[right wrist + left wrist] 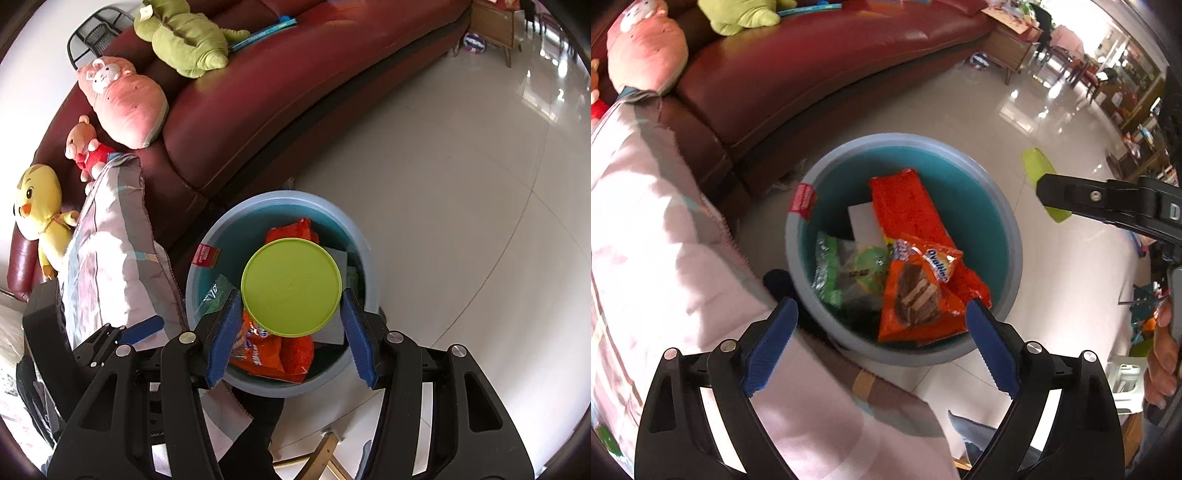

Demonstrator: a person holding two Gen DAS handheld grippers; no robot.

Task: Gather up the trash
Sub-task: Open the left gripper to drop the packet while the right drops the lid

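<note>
Right claw grasping green lid hides bin contents; left claw released.

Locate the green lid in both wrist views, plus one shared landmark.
Left wrist view: green lid at right, seen edge-on past the bin, clamped in the right gripper.
Right wrist view: green lid at centre, face-on between the blue pads, above the bin.
Shared landmark: red label on the bin rim.
</note>
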